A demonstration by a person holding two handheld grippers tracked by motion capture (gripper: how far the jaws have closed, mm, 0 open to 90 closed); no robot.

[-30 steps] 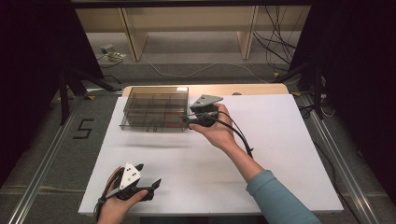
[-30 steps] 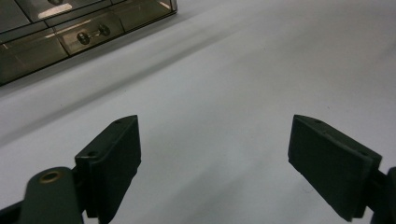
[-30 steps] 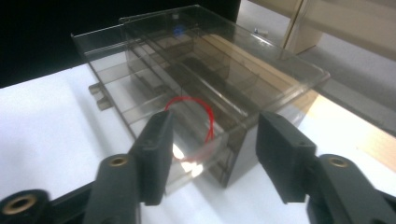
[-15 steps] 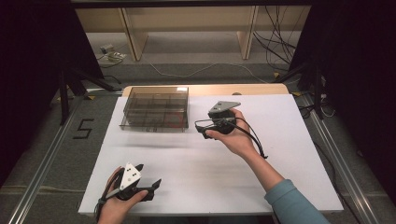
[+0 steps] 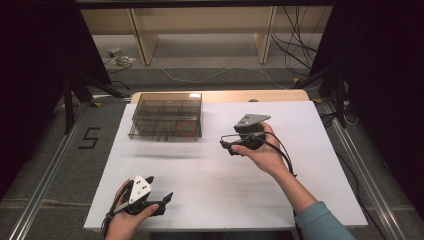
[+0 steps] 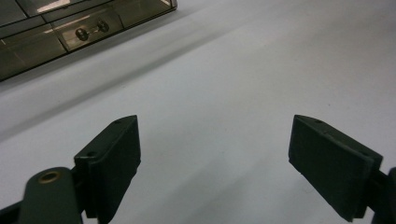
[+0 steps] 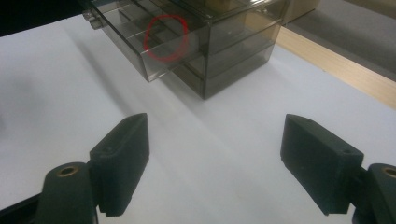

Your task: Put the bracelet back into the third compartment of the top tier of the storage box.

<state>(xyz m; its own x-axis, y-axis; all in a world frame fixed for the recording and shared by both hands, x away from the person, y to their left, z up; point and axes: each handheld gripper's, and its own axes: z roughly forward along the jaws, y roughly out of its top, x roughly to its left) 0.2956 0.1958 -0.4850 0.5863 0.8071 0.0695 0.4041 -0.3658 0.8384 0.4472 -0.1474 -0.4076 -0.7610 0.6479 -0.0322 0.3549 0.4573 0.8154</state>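
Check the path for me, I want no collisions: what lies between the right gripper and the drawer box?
Nothing: bare white table separates the right gripper from the drawer box, per the right gripper view.

White table [image 5: 300, 210] with a bare wooden strip [image 5: 225, 96] along its far edge; a smoky clear drawer box [image 5: 166, 116] rests far left.

A smoky clear plastic drawer box [image 5: 167, 115] sat at the bench's far left, one drawer [image 7: 154, 44] pulled slightly out.
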